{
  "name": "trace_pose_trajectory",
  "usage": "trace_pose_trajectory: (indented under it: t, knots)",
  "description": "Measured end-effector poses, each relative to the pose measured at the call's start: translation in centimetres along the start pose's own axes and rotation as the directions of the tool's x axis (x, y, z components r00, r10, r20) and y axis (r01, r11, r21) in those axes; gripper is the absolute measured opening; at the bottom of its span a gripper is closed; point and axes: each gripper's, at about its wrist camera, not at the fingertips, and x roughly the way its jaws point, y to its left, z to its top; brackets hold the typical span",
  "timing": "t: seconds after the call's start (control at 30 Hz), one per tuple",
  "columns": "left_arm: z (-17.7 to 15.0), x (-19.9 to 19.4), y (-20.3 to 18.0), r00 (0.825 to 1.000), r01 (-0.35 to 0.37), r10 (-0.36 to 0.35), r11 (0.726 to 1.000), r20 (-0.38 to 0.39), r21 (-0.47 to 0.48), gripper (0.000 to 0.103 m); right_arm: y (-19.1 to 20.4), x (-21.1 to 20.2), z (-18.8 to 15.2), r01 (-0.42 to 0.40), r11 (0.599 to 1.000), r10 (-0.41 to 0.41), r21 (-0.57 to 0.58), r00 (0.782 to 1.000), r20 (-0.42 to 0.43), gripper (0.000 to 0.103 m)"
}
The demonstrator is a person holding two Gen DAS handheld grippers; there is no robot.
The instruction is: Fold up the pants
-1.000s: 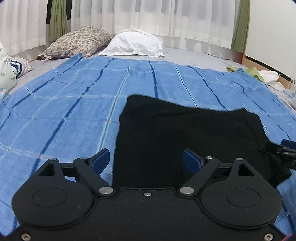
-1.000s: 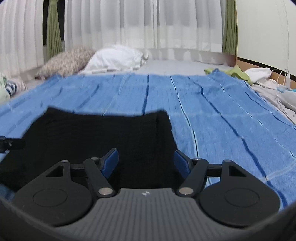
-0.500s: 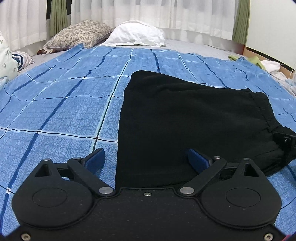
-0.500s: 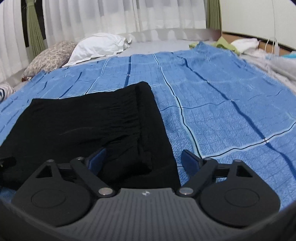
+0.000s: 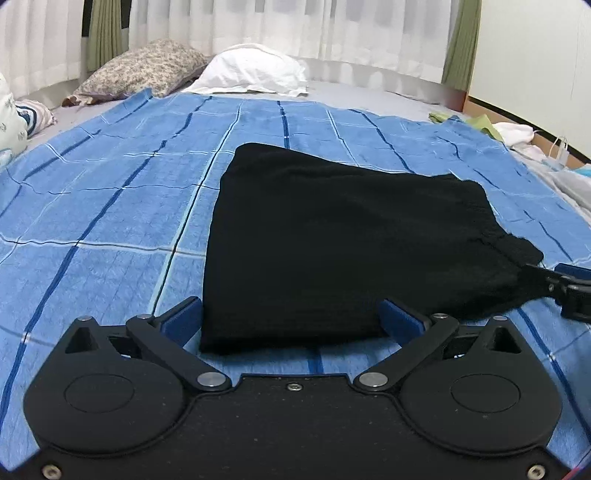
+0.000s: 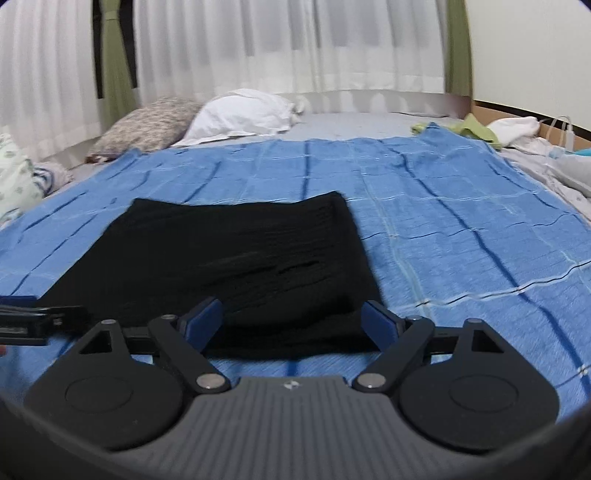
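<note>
The black pants lie folded flat in a compact block on the blue checked blanket. They also show in the right wrist view. My left gripper is open, its blue pads on either side of the near left corner of the pants, holding nothing. My right gripper is open at the near right edge of the pants, holding nothing. The right gripper's tip shows at the right edge of the left wrist view. The left gripper's tip shows at the left edge of the right wrist view.
A patterned pillow and a white pillow lie at the far end under white curtains. Green and white cloths and cables lie at the far right. More bedding sits at the left.
Both grippers have drawn back toward me and risen slightly. A strip of blanket now shows between each gripper and the near edge of the pants. The pants lie still.
</note>
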Motion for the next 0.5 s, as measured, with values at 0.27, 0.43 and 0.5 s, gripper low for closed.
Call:
trace_pose_trajectory:
  t: [0.27,0.43,0.5]
  knots:
    - [-2.3,-0.3,-1.8,0.999,-0.025,0.027,0.998,-0.036,0.049,0.103,2.0,0.0,-2.4,0.036,0.997,-0.038,-0.074,0.999,-0.025,0.103]
    - [-2.8,-0.1,-2.4,0.999,-0.019,0.022,0.998,-0.042,0.059,0.103,2.1,0.1,-2.9,0.022,0.997,-0.025,-0.080,0.999,-0.037,0.103]
    - [-2.9,0.1,-2.7,0.999,-0.023,0.026,0.998,-0.040,0.066,0.103,2.2,0.5,-3.2,0.016,0.996,-0.021,-0.084,0.998,-0.058,0.103]
